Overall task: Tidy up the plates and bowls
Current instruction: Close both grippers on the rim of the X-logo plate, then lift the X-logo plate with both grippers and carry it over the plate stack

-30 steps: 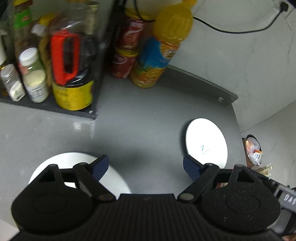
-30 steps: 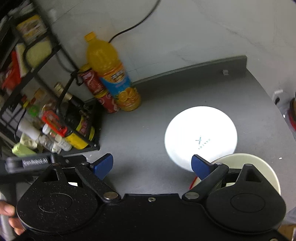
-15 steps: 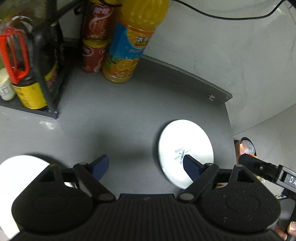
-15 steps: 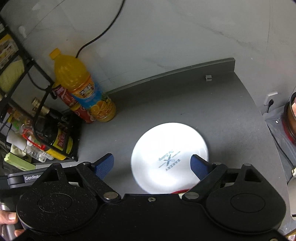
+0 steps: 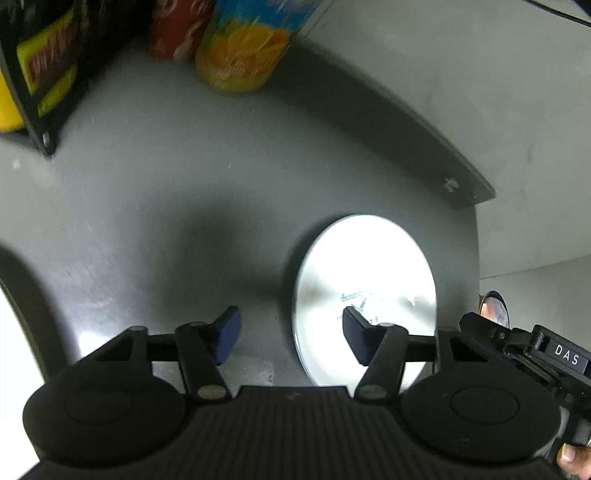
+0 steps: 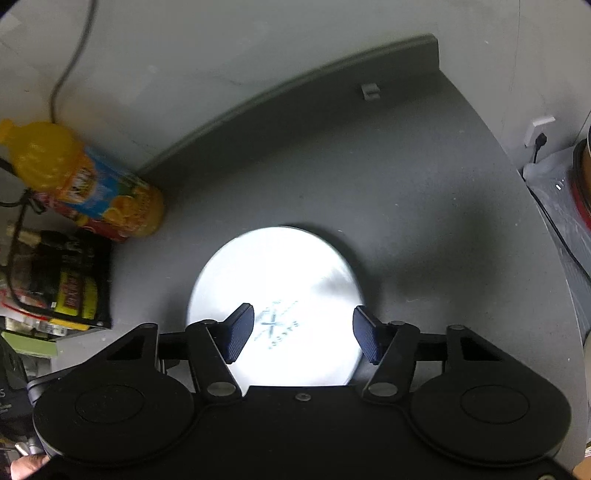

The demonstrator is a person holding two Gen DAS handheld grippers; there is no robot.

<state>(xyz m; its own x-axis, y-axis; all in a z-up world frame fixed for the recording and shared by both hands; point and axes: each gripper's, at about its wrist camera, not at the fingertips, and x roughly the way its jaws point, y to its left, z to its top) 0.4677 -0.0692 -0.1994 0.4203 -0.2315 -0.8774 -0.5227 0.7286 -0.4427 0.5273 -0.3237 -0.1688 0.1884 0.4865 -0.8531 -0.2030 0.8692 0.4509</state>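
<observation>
A white plate (image 5: 369, 266) with a faint printed mark lies flat on the dark grey counter (image 5: 166, 206). My left gripper (image 5: 291, 334) hovers at the plate's left rim, one fingertip over the plate and the other over bare counter. Its jaws are closing with nothing between them. In the right wrist view the same plate (image 6: 275, 273) sits right under my right gripper (image 6: 303, 334). Both of its fingertips are above the plate, jaws closing and pressing on nothing. A white sliver of another dish (image 5: 5, 350) shows at the far left edge.
An orange juice bottle (image 6: 85, 184) and red cans (image 5: 173, 33) stand at the back by the wall. A black rack with bottles (image 6: 62, 288) fills the left. The counter ends at a raised back lip (image 6: 332, 74) and a curved right edge (image 6: 535, 229).
Both grippers have come down and closer to the white plate, which now looks much larger. Both pairs of jaws have narrowed. The bowl seen earlier in the right view is out of frame.
</observation>
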